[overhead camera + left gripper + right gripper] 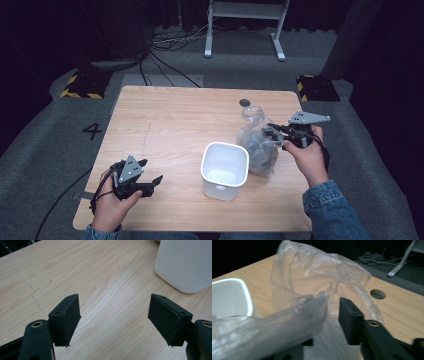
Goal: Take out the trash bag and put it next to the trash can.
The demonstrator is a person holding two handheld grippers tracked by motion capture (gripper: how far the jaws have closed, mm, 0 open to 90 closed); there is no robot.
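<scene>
- The crumpled clear plastic bag (258, 142) is sitting on the light wooden table (170, 125), just right of the white rounded-square plastic tub (225, 170).
- Your right gripper (274, 134) is sitting at the bag's top; its jaws are standing partly apart with film draped over one, and you cannot tell whether they are pinching it.
- Your left gripper (150, 181) is hovering low over bare wood left of the tub, jaws spread wide, holding nothing.

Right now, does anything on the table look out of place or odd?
Nothing is spilled or broken. The clear plastic bag stands crumpled beside the white container, and a fold of its film drapes over one jaw of the right gripper.
</scene>
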